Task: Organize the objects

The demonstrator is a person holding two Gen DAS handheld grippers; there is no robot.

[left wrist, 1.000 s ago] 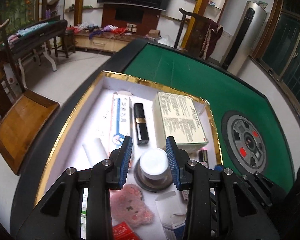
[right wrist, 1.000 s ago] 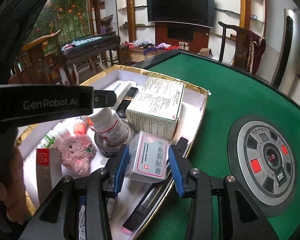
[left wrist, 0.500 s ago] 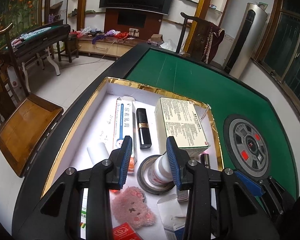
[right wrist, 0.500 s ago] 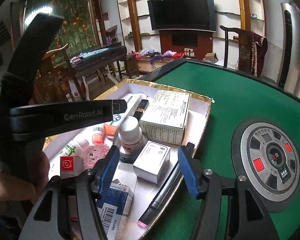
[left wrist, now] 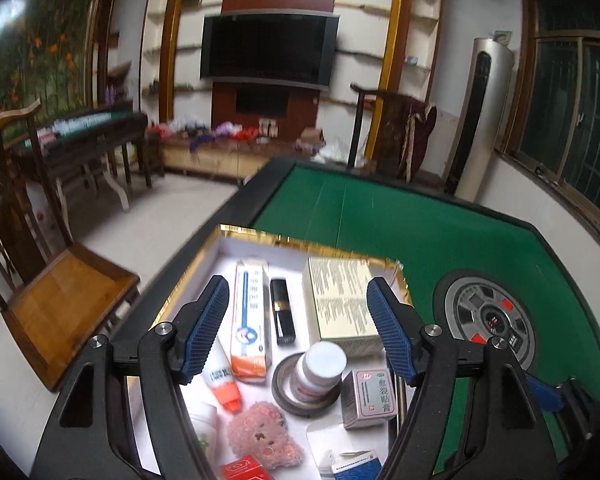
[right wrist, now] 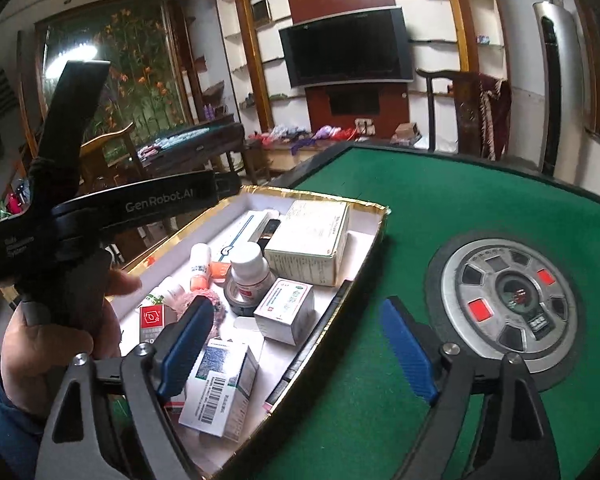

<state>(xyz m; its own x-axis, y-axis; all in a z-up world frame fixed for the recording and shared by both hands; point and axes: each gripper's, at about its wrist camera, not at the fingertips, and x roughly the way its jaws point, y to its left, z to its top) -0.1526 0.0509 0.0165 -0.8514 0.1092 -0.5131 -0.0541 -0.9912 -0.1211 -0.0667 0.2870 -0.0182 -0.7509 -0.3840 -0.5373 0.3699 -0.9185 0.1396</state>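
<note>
The green felt table (right wrist: 440, 208) carries a gold-rimmed white tray (left wrist: 340, 245) near its left edge, with a round grey control panel (right wrist: 504, 296) set into the felt to the tray's right. Inside the tray, the biggest item is a large printed carton (left wrist: 342, 304) at the far right, with a long white-and-orange box (left wrist: 250, 316) and a black lipstick tube (left wrist: 282, 312) lying beside it to the left. Nearer the cameras a white-capped pill bottle (left wrist: 320, 370) stands upright inside a ring of dark tape (left wrist: 296, 400), with a small medicine box (left wrist: 370, 398) just to its right and a pink plush bear (left wrist: 264, 440) in front.

The left gripper (left wrist: 298, 334) hangs above the tray with its blue-padded fingers spread wide, empty and touching nothing (the bottle sits below the gap, apart from both pads). The right gripper (right wrist: 300, 350) is likewise released and empty, its fingers wide apart over the tray's near right rim, one finger above the tray, the other above the felt.
</note>
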